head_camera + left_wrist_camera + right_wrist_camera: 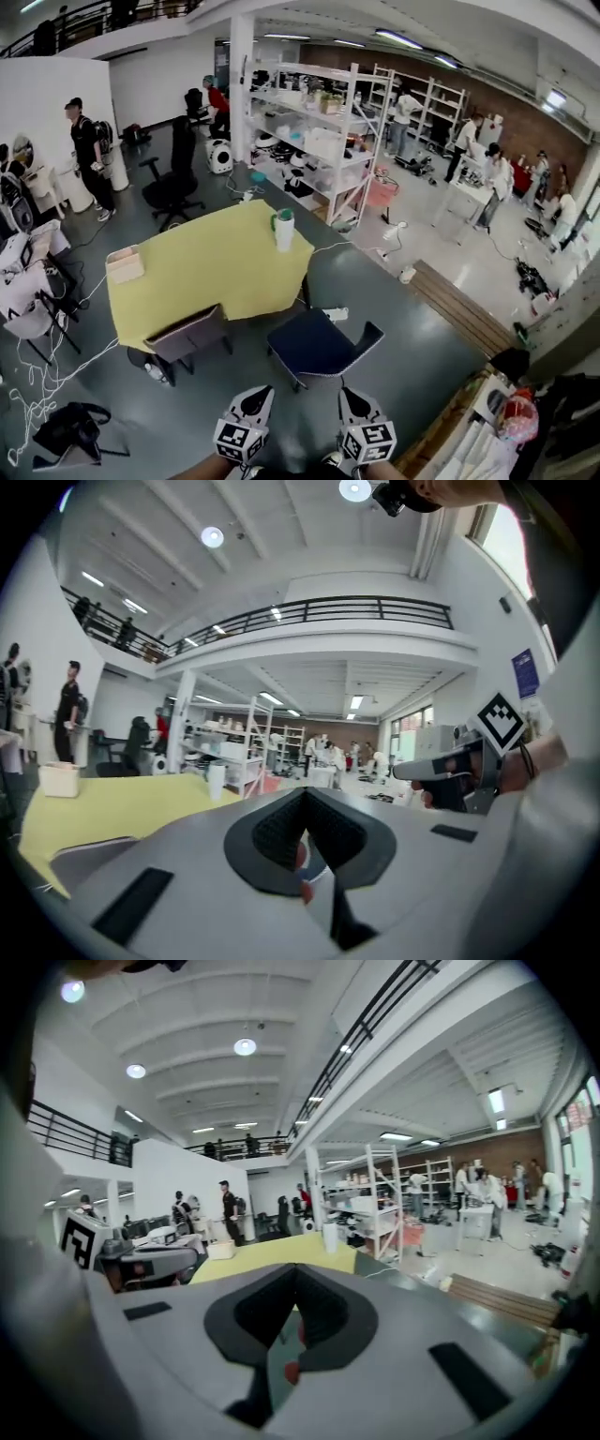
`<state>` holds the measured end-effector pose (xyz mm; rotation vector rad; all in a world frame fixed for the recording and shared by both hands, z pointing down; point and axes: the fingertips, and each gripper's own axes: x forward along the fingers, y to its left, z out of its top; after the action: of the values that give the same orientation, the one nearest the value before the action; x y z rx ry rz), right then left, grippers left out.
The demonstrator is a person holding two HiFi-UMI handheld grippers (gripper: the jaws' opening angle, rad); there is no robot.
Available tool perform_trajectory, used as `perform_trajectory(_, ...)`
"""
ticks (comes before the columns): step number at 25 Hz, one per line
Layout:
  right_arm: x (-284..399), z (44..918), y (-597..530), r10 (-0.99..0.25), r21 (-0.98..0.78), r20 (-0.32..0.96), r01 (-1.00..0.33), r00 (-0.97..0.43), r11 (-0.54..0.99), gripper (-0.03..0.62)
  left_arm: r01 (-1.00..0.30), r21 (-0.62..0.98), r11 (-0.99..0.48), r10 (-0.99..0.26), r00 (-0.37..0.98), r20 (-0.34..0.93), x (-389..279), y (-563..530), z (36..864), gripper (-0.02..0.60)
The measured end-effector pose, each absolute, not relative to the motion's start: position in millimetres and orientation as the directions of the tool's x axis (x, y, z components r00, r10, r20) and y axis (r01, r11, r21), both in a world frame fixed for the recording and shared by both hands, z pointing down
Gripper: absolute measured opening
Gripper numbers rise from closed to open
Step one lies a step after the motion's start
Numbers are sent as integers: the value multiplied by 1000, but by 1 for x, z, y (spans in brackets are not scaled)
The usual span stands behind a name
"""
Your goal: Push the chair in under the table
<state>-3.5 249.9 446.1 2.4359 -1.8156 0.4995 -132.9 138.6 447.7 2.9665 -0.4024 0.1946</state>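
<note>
Head view: navy chair (pixel 319 345), flat squarish padded seat on thin dark legs, is standing just off the near right corner of the yellow-clothed table (pixel 187 272), its backrest seemingly at the right.
Left gripper view: left gripper (pixel 305 855) is sitting with jaws together, empty.
Right gripper view: right gripper (pixel 291 1344) is sitting likewise, empty.

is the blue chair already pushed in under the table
No, the blue chair stands apart from the yellow table, its whole seat out in the open.
</note>
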Motion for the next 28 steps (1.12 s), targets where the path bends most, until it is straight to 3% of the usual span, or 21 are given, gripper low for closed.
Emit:
perform_trajectory(7, 101, 446, 400, -788, -167, 282, -781, 548, -602, 14, 48, 121, -992, 59, 995, 86, 6, 245, 429, 9)
perform_trajectory(12, 146, 451, 475, -705, -186, 268, -683, 656, -706, 14, 169, 127, -977, 179, 981, 76, 75, 301, 437, 9)
perform_trajectory(18, 198, 456, 527, -664, -209, 246, -630, 706, -748, 14, 231, 136, -963, 243, 967, 77, 138, 347, 437, 9)
perform_trajectory(28, 256, 469, 558, -678, -243, 234, -633, 697, -735, 14, 205, 138, -969, 218, 972, 84, 200, 379, 440, 8)
